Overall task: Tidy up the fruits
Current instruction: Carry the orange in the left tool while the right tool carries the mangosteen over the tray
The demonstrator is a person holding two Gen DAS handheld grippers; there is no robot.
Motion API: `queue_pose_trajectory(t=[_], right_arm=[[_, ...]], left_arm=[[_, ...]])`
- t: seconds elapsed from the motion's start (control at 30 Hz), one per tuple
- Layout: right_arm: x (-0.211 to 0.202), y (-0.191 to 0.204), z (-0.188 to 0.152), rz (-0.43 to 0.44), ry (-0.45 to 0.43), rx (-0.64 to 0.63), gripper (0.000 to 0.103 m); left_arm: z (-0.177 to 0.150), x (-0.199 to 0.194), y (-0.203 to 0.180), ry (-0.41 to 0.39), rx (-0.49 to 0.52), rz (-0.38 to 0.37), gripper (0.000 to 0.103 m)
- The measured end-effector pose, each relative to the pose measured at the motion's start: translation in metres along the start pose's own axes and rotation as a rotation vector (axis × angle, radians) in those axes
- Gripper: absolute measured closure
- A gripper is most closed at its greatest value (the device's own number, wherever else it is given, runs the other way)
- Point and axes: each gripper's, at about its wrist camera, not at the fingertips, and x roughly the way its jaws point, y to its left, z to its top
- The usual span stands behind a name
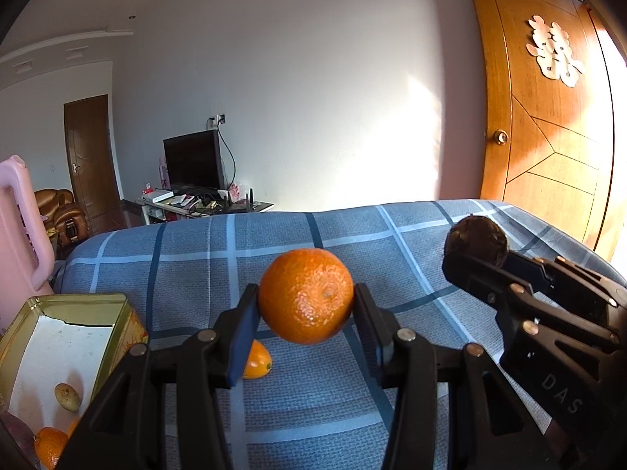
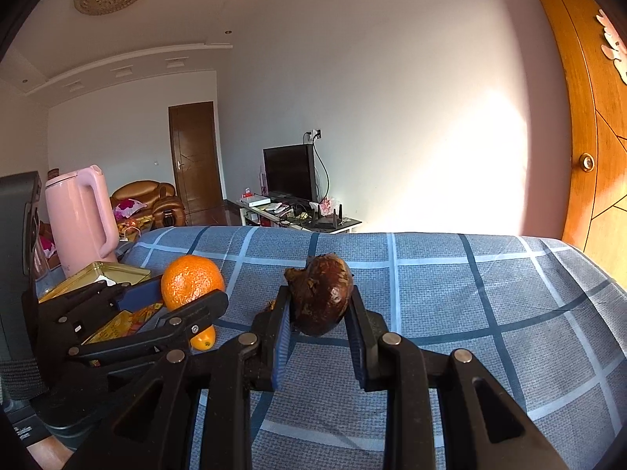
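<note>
My left gripper [image 1: 306,305] is shut on a large orange [image 1: 305,300] and holds it above the blue checked cloth [image 1: 352,384]; the orange also shows in the right wrist view [image 2: 191,281]. My right gripper [image 2: 319,309] is shut on a dark brown wrinkled fruit [image 2: 321,299], also seen at the right of the left wrist view [image 1: 476,239]. A small orange fruit [image 1: 256,361] lies on the cloth below the left gripper. A gold tin [image 1: 98,305] at the lower left holds a small pale fruit [image 1: 67,396] and small oranges [image 1: 49,446].
A pink jug [image 2: 80,219] stands behind the tin at the left. A wooden door [image 1: 548,125] is at the right. Beyond the cloth's far edge are a TV stand [image 2: 298,215] and a sofa [image 2: 145,199].
</note>
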Motion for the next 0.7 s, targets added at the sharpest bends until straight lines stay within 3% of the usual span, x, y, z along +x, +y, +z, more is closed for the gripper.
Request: queue_pose_trajectory(t=[0.7], right_arm=[[-0.015,0.011,-0.004,0.003,-0.055,-0.040,0.075]], left_arm=[[-0.006,-0.017,0.002,-0.044,0.012,0.015,0.054]])
